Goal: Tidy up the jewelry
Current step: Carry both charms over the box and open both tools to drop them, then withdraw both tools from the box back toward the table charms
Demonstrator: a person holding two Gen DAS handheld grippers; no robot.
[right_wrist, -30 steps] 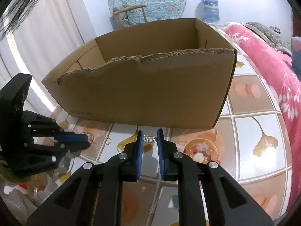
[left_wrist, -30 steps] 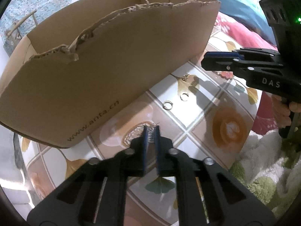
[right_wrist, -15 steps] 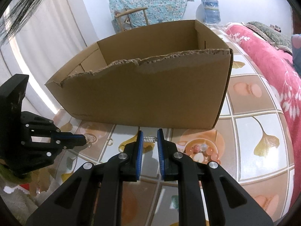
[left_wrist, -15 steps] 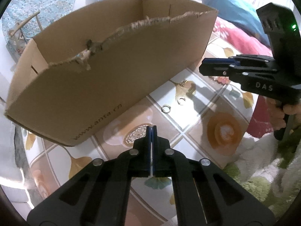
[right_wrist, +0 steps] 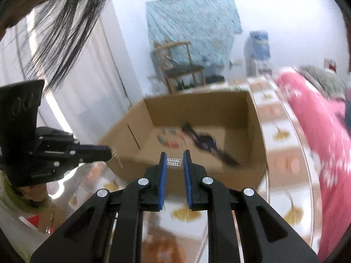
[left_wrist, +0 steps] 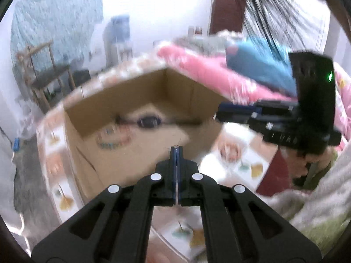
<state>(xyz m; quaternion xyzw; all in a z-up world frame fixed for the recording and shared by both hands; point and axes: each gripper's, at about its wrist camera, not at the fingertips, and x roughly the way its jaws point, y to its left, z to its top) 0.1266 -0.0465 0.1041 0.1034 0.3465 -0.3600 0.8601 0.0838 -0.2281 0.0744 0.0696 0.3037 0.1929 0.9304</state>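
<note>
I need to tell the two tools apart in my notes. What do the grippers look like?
Both grippers, left and right, are matte black plastic with blue-padded fingers and silver screws. The right one's body carries a green light and faint white lettering.

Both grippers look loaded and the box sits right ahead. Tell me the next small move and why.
Probably carry both forward over the open cardboard box. The right gripper pinches a small silver piece; the left gripper is shut on a thin, glinting item, and both sit short of the near wall.
</note>
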